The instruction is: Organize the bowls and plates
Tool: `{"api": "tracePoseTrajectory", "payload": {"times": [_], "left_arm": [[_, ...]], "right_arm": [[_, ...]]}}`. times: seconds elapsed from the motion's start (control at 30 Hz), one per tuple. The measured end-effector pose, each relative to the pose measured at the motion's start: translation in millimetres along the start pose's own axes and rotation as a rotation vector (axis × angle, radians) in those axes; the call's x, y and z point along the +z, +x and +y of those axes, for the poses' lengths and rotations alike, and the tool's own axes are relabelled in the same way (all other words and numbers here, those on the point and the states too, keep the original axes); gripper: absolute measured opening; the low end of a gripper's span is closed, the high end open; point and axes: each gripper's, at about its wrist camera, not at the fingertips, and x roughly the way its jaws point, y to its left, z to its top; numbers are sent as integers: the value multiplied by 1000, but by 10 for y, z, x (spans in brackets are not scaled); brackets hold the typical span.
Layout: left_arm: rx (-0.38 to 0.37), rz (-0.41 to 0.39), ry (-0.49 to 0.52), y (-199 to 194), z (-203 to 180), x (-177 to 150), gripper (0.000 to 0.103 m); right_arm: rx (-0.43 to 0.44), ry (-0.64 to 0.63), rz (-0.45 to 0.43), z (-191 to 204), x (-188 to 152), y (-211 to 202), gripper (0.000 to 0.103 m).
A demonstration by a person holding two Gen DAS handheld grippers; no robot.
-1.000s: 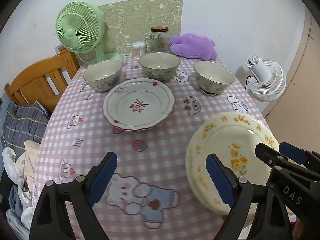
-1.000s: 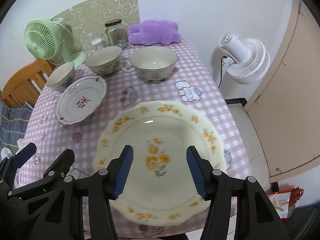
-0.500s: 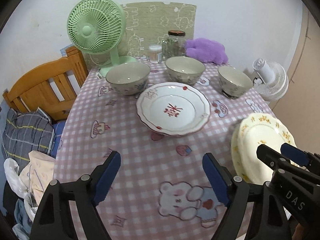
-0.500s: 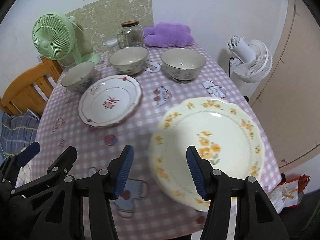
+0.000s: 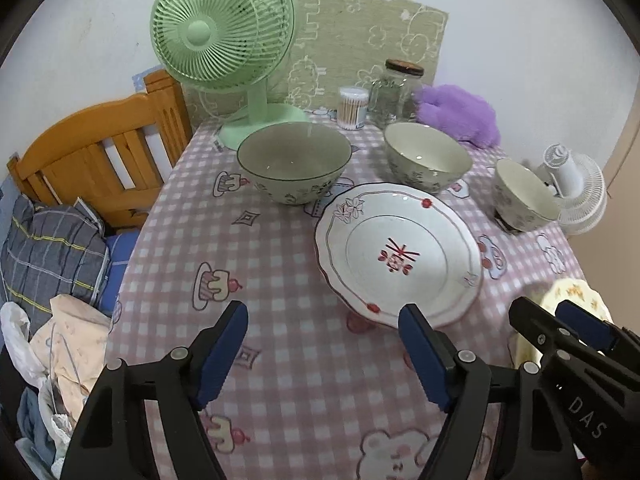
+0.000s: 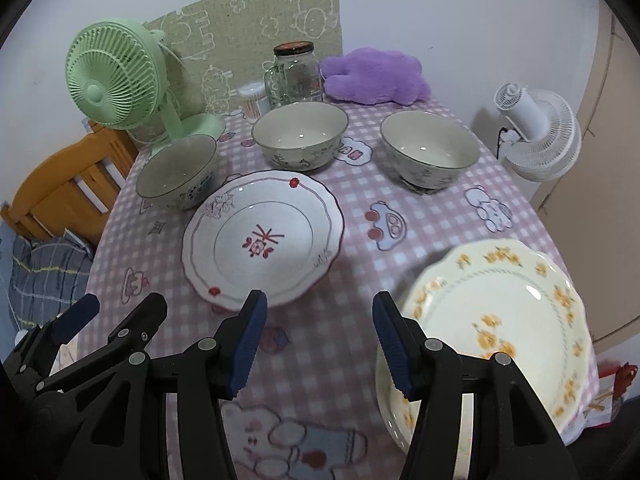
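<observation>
- Three bowls are seen in a row across the upper half of the right wrist view: a left bowl (image 6: 176,178), a middle bowl (image 6: 300,136) and a right bowl (image 6: 430,150), each standing apart and upright, apparently laid out so that each can be reached singly.
- One white plate (image 6: 262,238) with a red motif and scalloped rim lies flat at frame centre on the checked bench (image 6: 420,216), just in front of the bowls.
- Nothing is held between the spread jaws of the left gripper (image 5: 322,350); they have just been closing a little over bare cloth.
- Spread jaws are likewise shown on the right gripper (image 6: 318,340), empty.
- One cream plate (image 6: 492,320) with yellow flowers sits at lower right, overhanging the bench edge, judged a likely base for stacking.
</observation>
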Motion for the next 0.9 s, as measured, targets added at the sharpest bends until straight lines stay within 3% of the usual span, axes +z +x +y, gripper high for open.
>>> {"api": "tracePoseTrajectory", "payload": {"times": [0.4, 0.73, 0.9], "left_arm": [[39, 18, 16, 628, -181, 374, 71], [57, 84, 3, 1101, -252, 440, 65], [54, 108, -6, 1250, -252, 460, 62]], "right_arm": [[-9, -8, 18, -38, 379, 647, 55], [-4, -28, 84, -112, 538, 1182, 53], [12, -50, 114, -112, 571, 1351, 47]]}}
